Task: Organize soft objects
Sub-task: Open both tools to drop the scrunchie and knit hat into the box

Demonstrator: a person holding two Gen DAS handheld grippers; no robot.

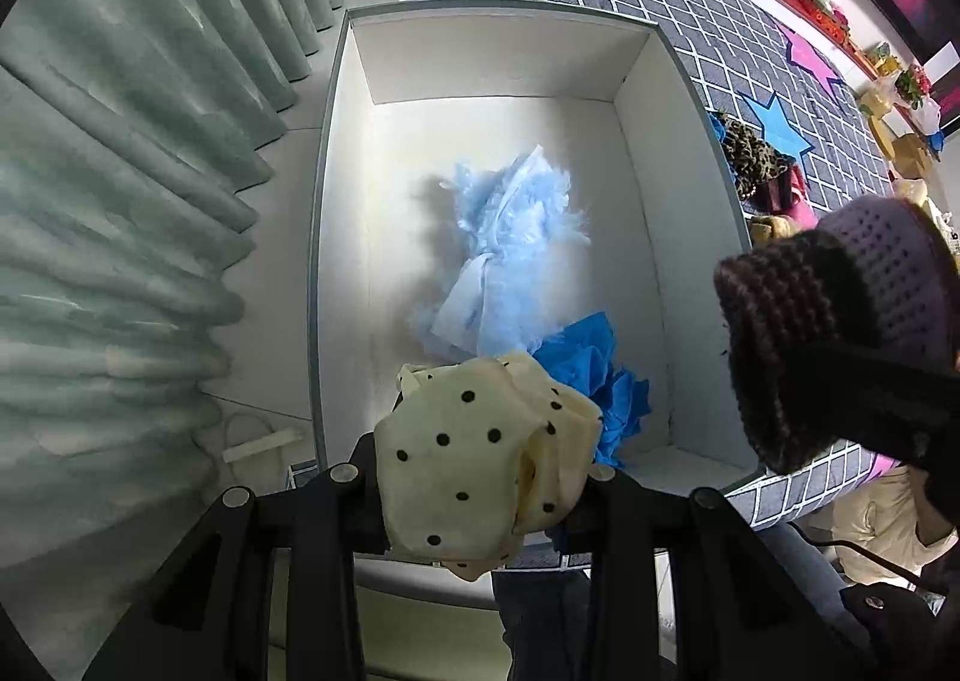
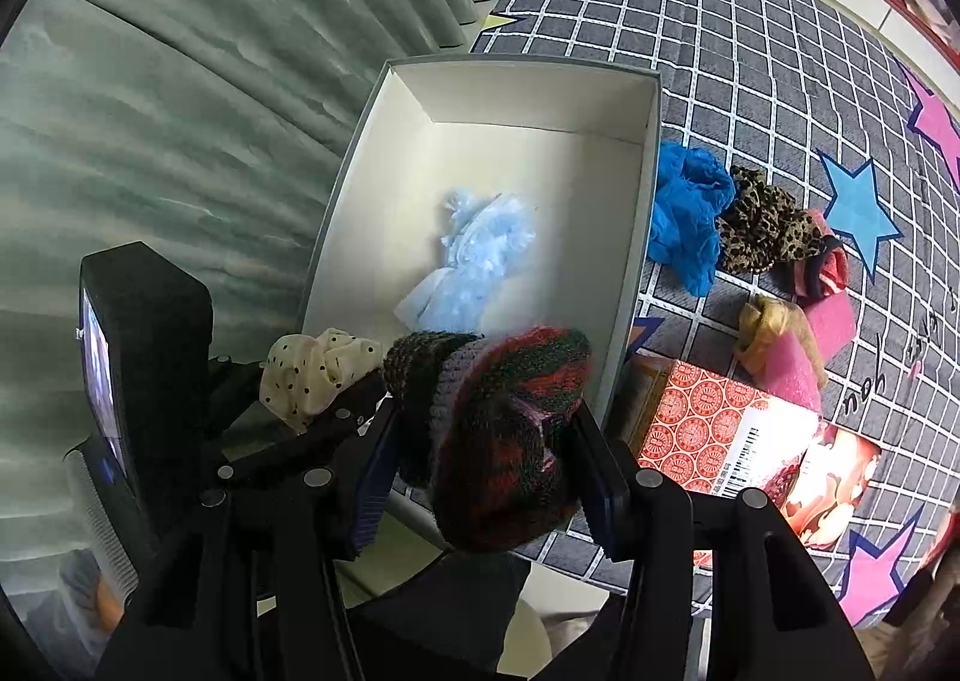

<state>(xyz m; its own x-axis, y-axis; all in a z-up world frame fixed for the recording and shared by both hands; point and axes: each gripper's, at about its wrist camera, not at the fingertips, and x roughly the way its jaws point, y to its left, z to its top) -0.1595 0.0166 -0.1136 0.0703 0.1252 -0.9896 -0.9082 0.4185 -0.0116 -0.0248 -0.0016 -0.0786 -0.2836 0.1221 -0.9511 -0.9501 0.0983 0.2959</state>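
Polka-dot cream cloth [image 1: 480,459] is sitting pinched in the left gripper [image 1: 480,507], hanging over the near end of the white box [image 1: 660,153]. The right gripper [image 2: 480,471] is clamping a striped knit hat [image 2: 504,429] just beside it. A pale blue fluffy piece [image 1: 510,237] is lying inside the box.

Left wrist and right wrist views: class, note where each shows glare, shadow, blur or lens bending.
Left wrist view: the box floor glares white, the pale blue cloth casts a soft shadow, curtain folds bow. Right wrist view: glare washes out the red packet, the knitted hat looks soft, tablecloth grid curves.
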